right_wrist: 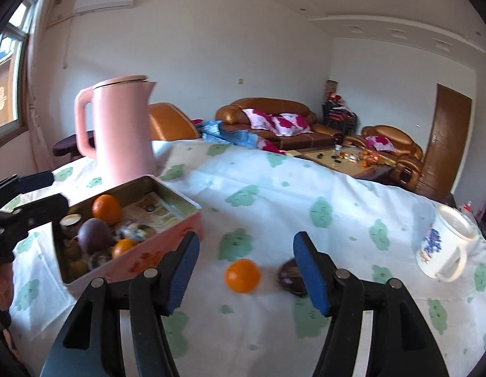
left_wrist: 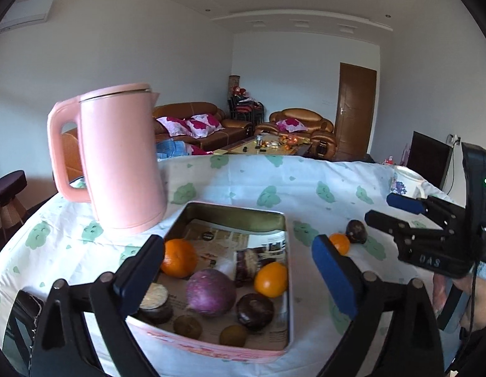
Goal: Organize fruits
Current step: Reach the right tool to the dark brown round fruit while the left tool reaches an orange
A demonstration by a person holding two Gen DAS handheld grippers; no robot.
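A pink tin tray (left_wrist: 282, 220) (right_wrist: 167, 238) holds several fruits: oranges (left_wrist: 178, 257), a purple fruit (left_wrist: 210, 292) and dark passion fruits (left_wrist: 255, 311). My left gripper (left_wrist: 240, 270) is open above the tray, empty. On the cloth to the right lie a loose orange (right_wrist: 243, 275) (left_wrist: 340, 243) and a dark passion fruit (right_wrist: 290, 278) (left_wrist: 356, 231). My right gripper (right_wrist: 246, 270) is open just above these two, with the orange between its fingers' span and the passion fruit partly behind the right finger. The right gripper also shows in the left wrist view (left_wrist: 390, 210).
A tall pink kettle (left_wrist: 123, 160) (right_wrist: 123, 132) stands just behind the tray. A white floral mug (right_wrist: 444, 248) (left_wrist: 406, 183) stands at the table's right side. The table has a white cloth with green prints (right_wrist: 306, 188). Sofas and a coffee table lie beyond.
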